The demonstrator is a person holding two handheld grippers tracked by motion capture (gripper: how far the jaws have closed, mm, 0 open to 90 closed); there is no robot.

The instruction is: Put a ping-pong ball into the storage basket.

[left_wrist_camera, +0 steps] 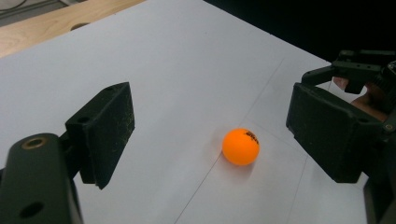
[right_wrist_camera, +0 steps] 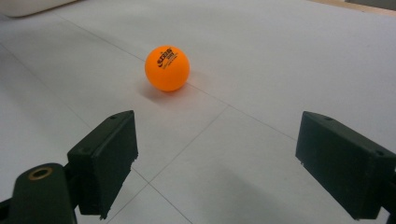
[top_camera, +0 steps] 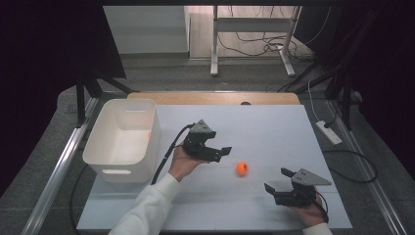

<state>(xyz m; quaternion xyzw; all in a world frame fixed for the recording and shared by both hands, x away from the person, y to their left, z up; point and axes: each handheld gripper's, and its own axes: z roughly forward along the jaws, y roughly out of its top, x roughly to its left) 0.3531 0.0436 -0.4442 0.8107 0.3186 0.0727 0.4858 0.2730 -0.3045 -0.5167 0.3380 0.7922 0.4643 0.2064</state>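
Note:
An orange ping-pong ball (top_camera: 242,168) rests on the white table sheet between the two hands. My left gripper (top_camera: 221,152) hovers just left of the ball, pointing right at it, jaws open and empty. In the left gripper view the ball (left_wrist_camera: 240,146) lies ahead between the jaw tips, touching neither. My right gripper (top_camera: 277,180) rests low at the front right, its jaws open and aimed left toward the ball. In the right gripper view the ball (right_wrist_camera: 167,67) sits farther off, beyond the jaws. The right gripper (left_wrist_camera: 348,70) also shows at the far right of the left gripper view.
A white plastic bin (top_camera: 122,140) stands at the table's left side, behind the left hand. A wooden strip (top_camera: 215,98) runs along the far edge. A power strip (top_camera: 328,132) and cables lie on the floor to the right.

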